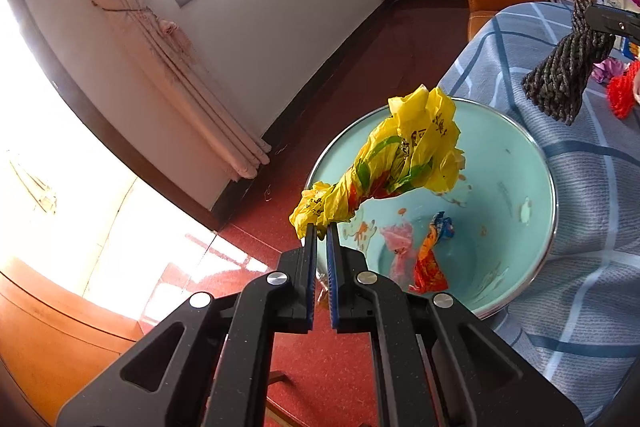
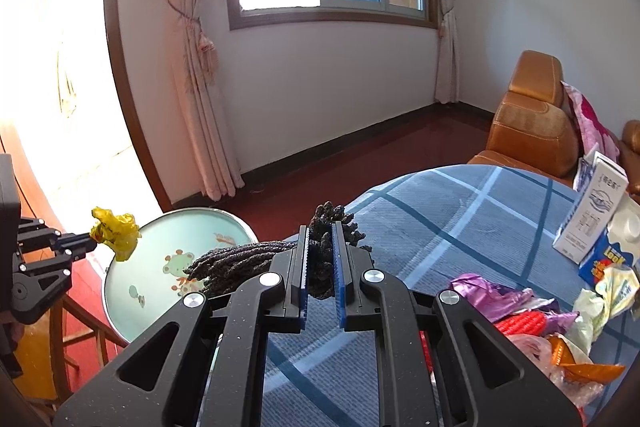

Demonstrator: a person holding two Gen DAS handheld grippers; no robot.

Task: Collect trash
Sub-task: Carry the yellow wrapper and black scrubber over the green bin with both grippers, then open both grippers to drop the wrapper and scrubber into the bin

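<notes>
My left gripper (image 1: pixel 321 227) is shut on a crumpled yellow plastic bag (image 1: pixel 404 155), which hangs over the pale green basin (image 1: pixel 532 155) beside the table. Several wrappers (image 1: pixel 430 259) lie at the basin's bottom. In the right wrist view the left gripper (image 2: pixel 94 239) and its yellow bag (image 2: pixel 116 231) show at the left, above the basin (image 2: pixel 132 291). My right gripper (image 2: pixel 320 227) is shut on a bundle of dark grey twisted cord (image 2: pixel 240 263), held over the table's left edge. From the left wrist view that cord (image 1: pixel 560 75) dangles at the upper right.
A blue checked cloth (image 2: pixel 460 219) covers the table. More trash (image 2: pixel 532 323) lies at its right, with cartons (image 2: pixel 592 211) behind. An orange armchair (image 2: pixel 528 123) stands beyond the table. Red floor (image 1: pixel 320 367) and a wooden frame (image 2: pixel 80 327) lie below the basin.
</notes>
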